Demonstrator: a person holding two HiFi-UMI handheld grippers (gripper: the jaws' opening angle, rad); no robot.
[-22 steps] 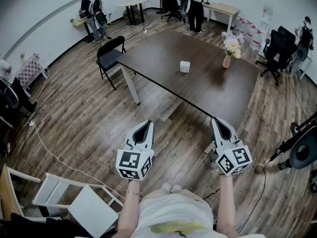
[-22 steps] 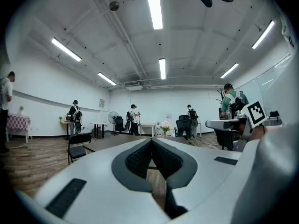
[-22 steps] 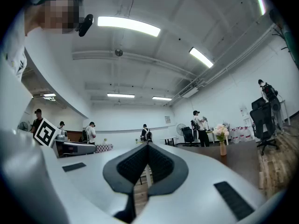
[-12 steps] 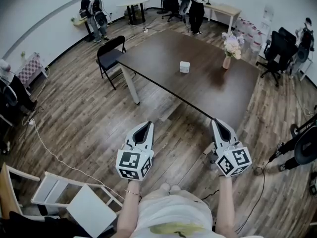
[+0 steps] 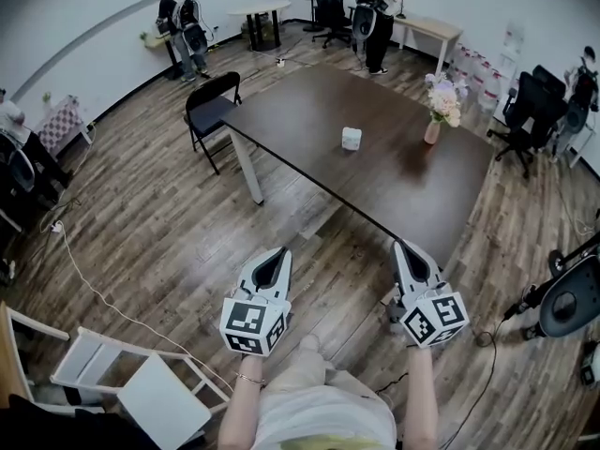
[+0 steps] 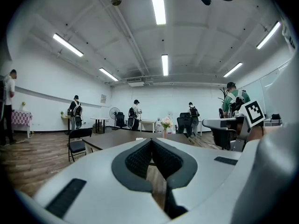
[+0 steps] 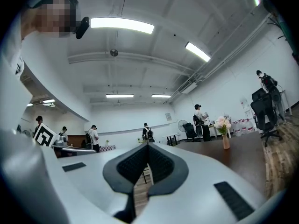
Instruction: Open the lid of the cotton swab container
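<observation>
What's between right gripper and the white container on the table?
Head view: nothing stands between right gripper and white container, only bare dark table.

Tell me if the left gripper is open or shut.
Shut. The left gripper has its fingers pressed together at the tips, with nothing between them.

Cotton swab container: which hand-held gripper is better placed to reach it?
Probably right: the right hand-held gripper is nearer the table and cotton swab container; the left hand-held gripper is farther off.
</observation>
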